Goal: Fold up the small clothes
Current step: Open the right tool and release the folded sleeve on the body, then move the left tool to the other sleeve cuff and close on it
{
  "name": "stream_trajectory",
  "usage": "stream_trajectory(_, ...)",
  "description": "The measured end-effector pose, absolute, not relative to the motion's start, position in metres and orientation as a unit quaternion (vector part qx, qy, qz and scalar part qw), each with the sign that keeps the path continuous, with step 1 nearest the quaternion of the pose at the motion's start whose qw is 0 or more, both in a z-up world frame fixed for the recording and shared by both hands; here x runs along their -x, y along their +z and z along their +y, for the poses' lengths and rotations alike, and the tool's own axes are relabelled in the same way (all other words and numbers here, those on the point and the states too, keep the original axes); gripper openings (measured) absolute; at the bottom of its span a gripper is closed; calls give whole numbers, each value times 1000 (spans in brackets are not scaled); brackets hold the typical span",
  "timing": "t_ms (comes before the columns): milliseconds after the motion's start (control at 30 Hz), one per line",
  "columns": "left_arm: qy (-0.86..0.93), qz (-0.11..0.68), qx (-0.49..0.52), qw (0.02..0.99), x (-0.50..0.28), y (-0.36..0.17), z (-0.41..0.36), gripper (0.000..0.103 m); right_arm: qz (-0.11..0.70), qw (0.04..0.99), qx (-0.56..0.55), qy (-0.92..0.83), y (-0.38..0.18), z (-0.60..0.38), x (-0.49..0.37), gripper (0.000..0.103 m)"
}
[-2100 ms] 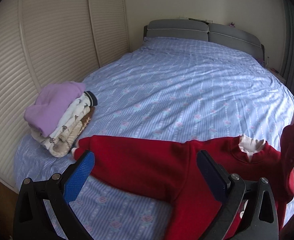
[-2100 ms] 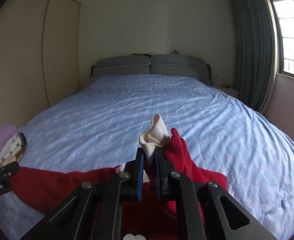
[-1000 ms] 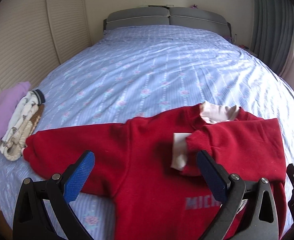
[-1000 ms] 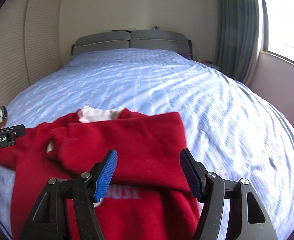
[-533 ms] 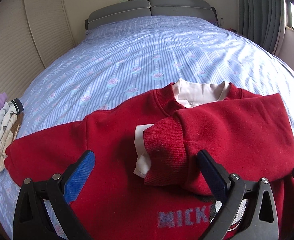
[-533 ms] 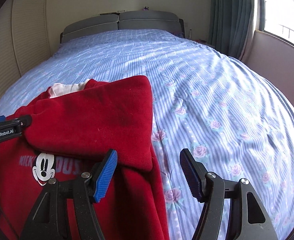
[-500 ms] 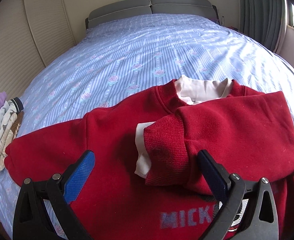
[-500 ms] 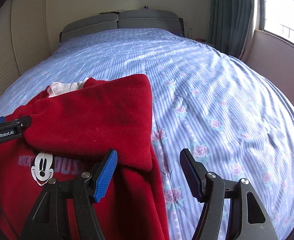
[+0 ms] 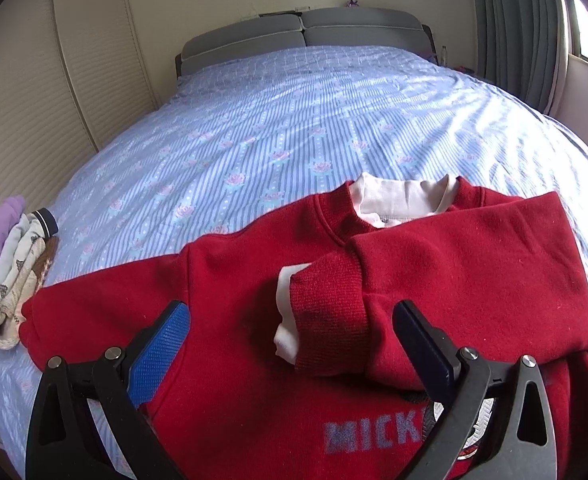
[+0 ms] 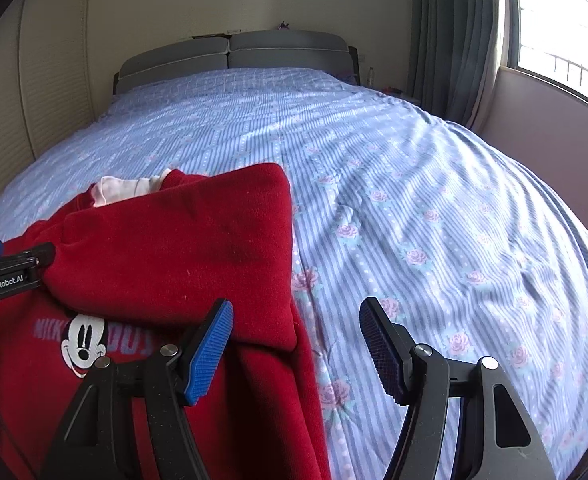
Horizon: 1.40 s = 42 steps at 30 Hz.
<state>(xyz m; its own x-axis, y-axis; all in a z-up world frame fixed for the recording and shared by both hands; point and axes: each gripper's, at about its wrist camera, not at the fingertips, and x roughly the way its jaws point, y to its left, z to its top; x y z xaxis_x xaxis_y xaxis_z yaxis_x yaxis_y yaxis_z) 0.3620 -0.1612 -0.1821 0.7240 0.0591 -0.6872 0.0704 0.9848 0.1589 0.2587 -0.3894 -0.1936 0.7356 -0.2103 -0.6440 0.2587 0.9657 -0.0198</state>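
Observation:
A small red Mickey sweatshirt (image 9: 230, 312) lies face up on the blue striped bed (image 9: 313, 120). Its right sleeve (image 9: 445, 276) is folded across the chest, the white cuff (image 9: 288, 312) near the middle; the left sleeve (image 9: 94, 308) lies stretched out to the left. The white collar (image 9: 397, 200) points toward the headboard. My left gripper (image 9: 290, 344) is open and empty, just above the chest. My right gripper (image 10: 297, 344) is open and empty over the sweatshirt's right edge (image 10: 294, 280). The sweatshirt also shows in the right wrist view (image 10: 166, 248).
A stack of folded clothes (image 9: 10, 264), purple on top, sits at the bed's left edge by the wardrobe doors (image 9: 26, 112). The grey headboard (image 9: 301, 36) is at the far end. Curtains and a window (image 10: 553, 28) are on the right.
The right gripper laid the right sleeve across the chest, let go and opened, then drew back to the sweatshirt's right edge. The left gripper moved right, over the chest, staying open.

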Motion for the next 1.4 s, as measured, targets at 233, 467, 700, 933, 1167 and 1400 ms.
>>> stream_trajectory(233, 7, 403, -88, 911, -388, -202, -152, 103, 354, 926, -2, -128, -187, -392, -300, 65)
stream_trajectory(467, 0, 399, -90, 912, -383, -213, -149, 103, 397, 907, 7, -139, -216, -393, -313, 65)
stream_trajectory(700, 1, 381, -80, 921, -363, -177, -126, 103, 347, 928, -12, -134, -165, -374, -289, 65)
stream_trajectory(933, 25, 388, -53, 920, -336, -157, -43, 103, 304, 947, -23, -99, -121, -310, -267, 66)
stream_trajectory(1167, 74, 392, 18, 917, -311, -156, 83, 103, 291, 954, -45, -58, -105, -222, -262, 67)
stream_trajectory(1400, 95, 383, 114, 912, -304, -166, 183, 96, 290, 956, -45, -25, -102, -130, -266, 67)
